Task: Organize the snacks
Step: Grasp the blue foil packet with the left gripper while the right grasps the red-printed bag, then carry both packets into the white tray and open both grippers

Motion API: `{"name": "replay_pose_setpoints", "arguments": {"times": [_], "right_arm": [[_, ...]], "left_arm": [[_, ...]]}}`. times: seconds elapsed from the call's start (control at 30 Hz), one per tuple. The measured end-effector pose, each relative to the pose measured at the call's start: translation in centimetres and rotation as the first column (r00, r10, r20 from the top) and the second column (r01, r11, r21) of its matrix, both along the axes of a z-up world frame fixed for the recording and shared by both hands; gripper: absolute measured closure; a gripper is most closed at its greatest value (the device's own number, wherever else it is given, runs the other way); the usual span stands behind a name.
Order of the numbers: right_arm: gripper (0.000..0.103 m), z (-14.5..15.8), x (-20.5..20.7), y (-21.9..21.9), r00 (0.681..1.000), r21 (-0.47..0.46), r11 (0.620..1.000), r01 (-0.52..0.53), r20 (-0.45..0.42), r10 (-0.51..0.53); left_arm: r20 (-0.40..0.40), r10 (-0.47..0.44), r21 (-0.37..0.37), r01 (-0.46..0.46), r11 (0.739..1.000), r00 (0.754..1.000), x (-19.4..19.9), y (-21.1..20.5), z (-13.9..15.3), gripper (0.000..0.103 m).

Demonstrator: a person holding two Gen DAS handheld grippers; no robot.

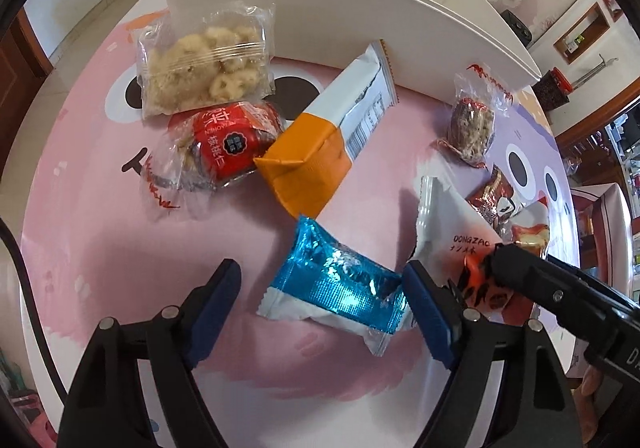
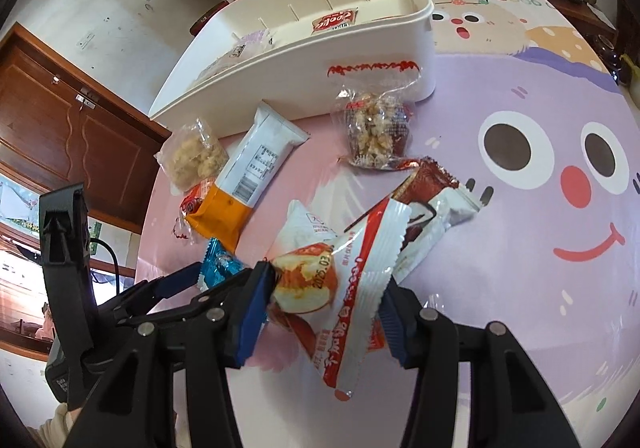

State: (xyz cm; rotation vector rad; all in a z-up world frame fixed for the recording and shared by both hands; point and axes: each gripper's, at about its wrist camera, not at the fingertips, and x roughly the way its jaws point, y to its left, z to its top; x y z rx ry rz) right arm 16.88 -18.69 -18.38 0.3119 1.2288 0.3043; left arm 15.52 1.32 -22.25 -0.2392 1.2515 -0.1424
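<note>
picking stage: left gripper (image 1: 322, 314) jaws released around blue packet (image 1: 340, 288); right gripper (image 2: 320, 312) grasping red-white packet (image 2: 360, 288). next, carrying to white bin (image 2: 360, 60).

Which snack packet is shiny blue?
The blue foil packet, lying between the fingers of the left hand-held gripper. It alone is shiny blue; the others are clear, red, white or orange.

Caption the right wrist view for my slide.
Right gripper fingers close on a red-and-white snack packet, with loose snacks and the white bin beyond on the cartoon tablecloth.
</note>
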Motion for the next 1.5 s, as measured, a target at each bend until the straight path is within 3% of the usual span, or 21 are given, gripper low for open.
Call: {"name": "replay_pose_setpoints", "arguments": {"times": [0.03, 0.07, 0.13, 0.27, 0.53, 0.67, 1.07, 1.5], "right_arm": [[0.052, 0.0, -0.1, 0.1, 1.0, 0.002, 1.0, 0.0, -0.002, 0.0], [0.051, 0.0, -0.2, 0.2, 1.0, 0.001, 1.0, 0.001, -0.002, 0.0], [0.051, -0.1, -0.3, 0.2, 1.0, 0.001, 1.0, 0.006, -0.004, -0.006], [0.051, 0.0, -0.3, 0.0, 1.0, -0.005, 1.0, 0.022, -0.005, -0.022], [0.052, 0.6, -1.2, 0.6, 1.0, -0.041, 0.999, 0.008, 0.023, -0.007], [0.052, 1.6, -1.7, 1.0, 0.998, -0.064, 0.998, -0.003, 0.064, 0.007], [0.052, 7.5, -1.7, 2.4, 0.973, -0.135, 0.991, -0.021, 0.227, 0.051], [0.052, 18.3, 6.0, 2.8, 0.862, -0.245, 0.962, 0.121, 0.506, 0.02]], "left_arm": [[0.004, -0.006, 0.004, 0.006, 1.0, 1.0, -0.1, -0.2, 0.0, 0.024], [0.019, -0.015, 0.01, 0.015, 1.0, 1.0, -0.3, -0.5, 0.1, 0.039], [0.037, -0.042, -0.003, 0.042, 0.999, 0.998, -0.5, -1.2, 0.3, 0.053], [0.067, -0.052, -0.004, 0.053, 0.999, 0.996, -1.0, -1.6, 0.4, 0.061], [0.181, -0.053, 0.026, 0.049, 0.998, 0.982, -2.5, -1.3, 3.2, 0.063], [0.263, -0.057, 0.068, 0.041, 0.997, 0.963, -3.0, -1.4, 5.9, 0.063], [0.427, -0.05, 0.071, 0.022, 0.997, 0.903, -2.0, 0.0, 15.0, 0.063], [0.572, -0.02, 0.095, -0.042, 0.995, 0.82, 6.0, 2.0, 23.9, 0.063]]}}
